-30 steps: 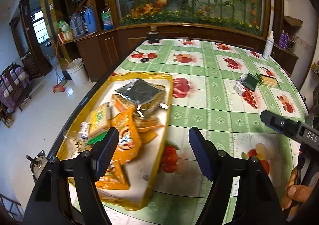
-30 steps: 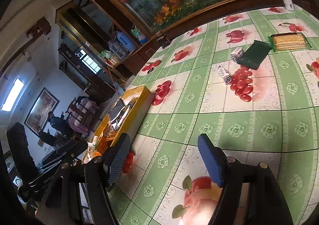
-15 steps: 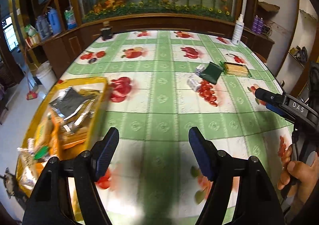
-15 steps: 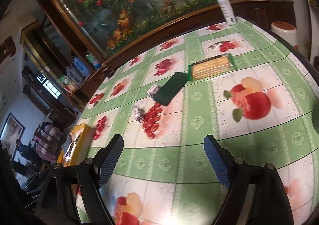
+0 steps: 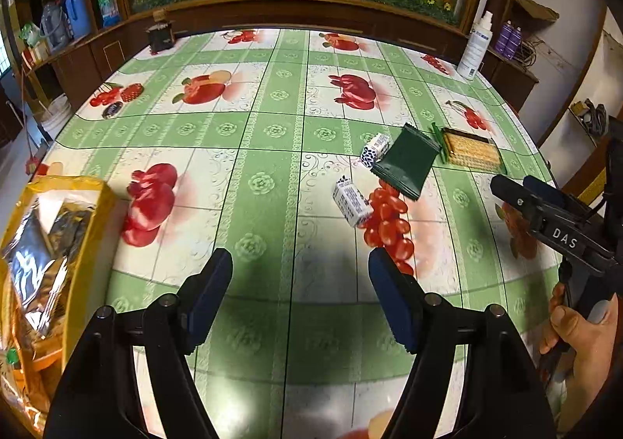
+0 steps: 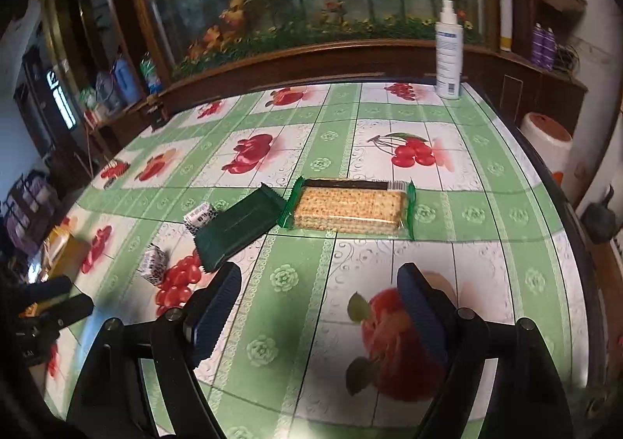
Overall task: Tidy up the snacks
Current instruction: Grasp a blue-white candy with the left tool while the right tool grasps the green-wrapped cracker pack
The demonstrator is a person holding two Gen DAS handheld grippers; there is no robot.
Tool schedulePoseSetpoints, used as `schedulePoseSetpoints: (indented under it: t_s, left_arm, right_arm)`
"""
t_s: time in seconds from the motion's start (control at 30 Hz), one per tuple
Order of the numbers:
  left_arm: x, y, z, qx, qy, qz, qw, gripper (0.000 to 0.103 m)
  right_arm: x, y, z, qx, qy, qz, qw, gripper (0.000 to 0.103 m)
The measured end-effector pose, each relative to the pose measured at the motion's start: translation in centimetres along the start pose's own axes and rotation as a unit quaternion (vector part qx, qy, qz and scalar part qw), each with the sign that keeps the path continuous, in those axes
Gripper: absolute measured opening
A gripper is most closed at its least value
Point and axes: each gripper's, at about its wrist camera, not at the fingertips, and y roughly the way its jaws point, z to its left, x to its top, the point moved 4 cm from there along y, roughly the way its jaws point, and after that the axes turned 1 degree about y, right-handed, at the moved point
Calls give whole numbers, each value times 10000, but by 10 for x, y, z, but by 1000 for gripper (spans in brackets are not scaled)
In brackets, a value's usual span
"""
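A cracker pack in clear green wrap [image 6: 348, 208] [image 5: 470, 153] lies on the table, a dark green packet [image 6: 238, 226] [image 5: 405, 165] to its left. Two small white blue-patterned boxes [image 5: 351, 203] [image 5: 374, 149] lie beside the packet; they also show in the right wrist view [image 6: 154, 265] [image 6: 200, 218]. A yellow tray [image 5: 91, 221] with several snack bags sits at the left edge. My left gripper [image 5: 300, 279] is open and empty over the table's near side. My right gripper [image 6: 315, 297] is open and empty, just short of the cracker pack.
The table wears a green-and-white fruit-print cloth [image 5: 272, 127]. A white spray bottle [image 6: 448, 55] [image 5: 474, 47] stands at the far right corner. A small dark object [image 5: 160, 37] sits at the far left corner. A wooden cabinet with a flower mural runs behind.
Both grippers have swung right, away from the tray. The loose snacks now sit nearer the middle of both views, and the right gripper has closed in on the cracker pack.
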Motion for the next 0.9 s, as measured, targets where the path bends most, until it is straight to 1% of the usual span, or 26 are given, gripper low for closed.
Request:
schedulePoseSetpoints:
  t_s: [0.07, 0.13, 0.23, 0.33, 0.43, 0.53, 0.57, 0.7, 0.73, 0.83, 0.9]
  left_arm:
    - [5, 7, 1, -11, -53, 31, 10000, 72]
    - [9, 13, 3, -7, -104, 59, 9999, 72]
    - [14, 23, 6, 5, -179, 125, 9998, 72]
    - [18, 31, 11, -8, -265, 193, 9995, 72]
    - [23, 36, 11, -60, -293, 209, 9993, 72]
    - [26, 43, 8, -121, -272, 253, 9992, 72]
    - [26, 46, 6, -158, -262, 278, 9991, 72]
    - [30, 53, -4, -259, -260, 243, 9990, 72]
    - [31, 54, -7, -272, -253, 242, 9990, 72]
    - [35, 57, -17, -272, -162, 226, 9992, 72]
    - [36, 56, -20, -313, -179, 204, 9991, 72]
  right_arm:
    - [11, 13, -2, -21, -232, 65, 9997, 85]
    - [23, 21, -6, 20, -258, -13, 9997, 85]
    - [43, 35, -15, 270, 15, -76, 9996, 85]
    - [61, 56, -25, 395, 278, -52, 9988, 85]
    - [69, 80, -32, 627, 524, 204, 9964, 84]
    - [62, 88, -33, 860, 646, 428, 9933, 84]
    - [57, 89, -32, 879, 668, 507, 9926, 85]
    - [35, 71, -24, 964, 602, 572, 9919, 85]
    - [30, 67, -20, 936, 505, 613, 9924, 85]
    - [19, 60, -6, 638, 32, 677, 9957, 85]
    - [15, 59, -1, 521, -154, 689, 9961, 85]
